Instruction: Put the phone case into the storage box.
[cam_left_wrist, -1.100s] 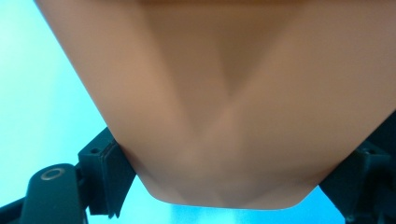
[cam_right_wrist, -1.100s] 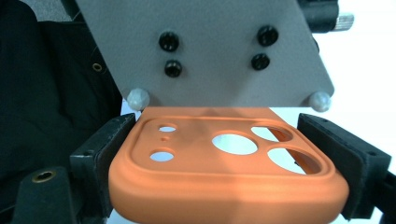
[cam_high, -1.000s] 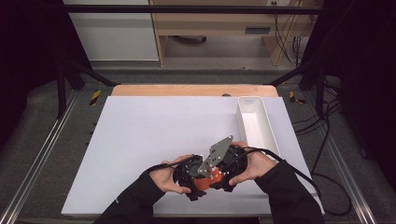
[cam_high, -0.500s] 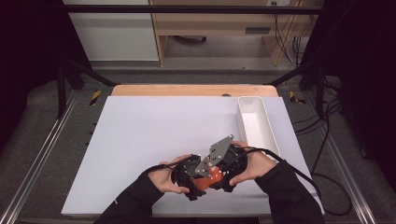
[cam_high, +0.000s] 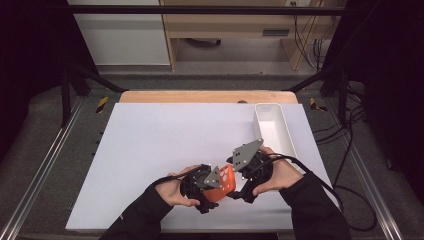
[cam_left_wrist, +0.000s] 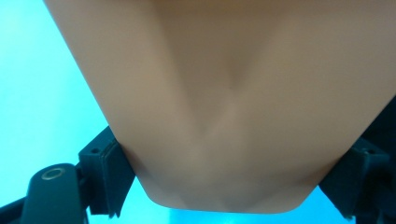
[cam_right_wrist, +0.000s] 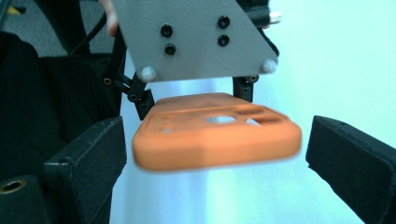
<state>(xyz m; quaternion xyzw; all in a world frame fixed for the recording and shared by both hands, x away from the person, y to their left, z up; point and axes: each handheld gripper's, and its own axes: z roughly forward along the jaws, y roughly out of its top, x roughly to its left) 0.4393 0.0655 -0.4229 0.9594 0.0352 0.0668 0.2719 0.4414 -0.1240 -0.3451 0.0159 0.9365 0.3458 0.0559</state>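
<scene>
My right tongs (cam_high: 239, 192) have just been opening and now stand released around the orange case (cam_high: 223, 184), pads clear. My left tongs (cam_high: 212, 196) grasp the case above the tabletop (cam_high: 150, 145). The white tray (cam_high: 272, 131) looks empty.

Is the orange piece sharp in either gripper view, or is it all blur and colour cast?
Left gripper view: the orange phone case sits so close that it is a soft, featureless tan blur, with a cyan cast around it. Right gripper view: the case is smeared at its near edge, its cutouts readable; the table looks washed-out cyan. High view: even light, colours natural.
</scene>
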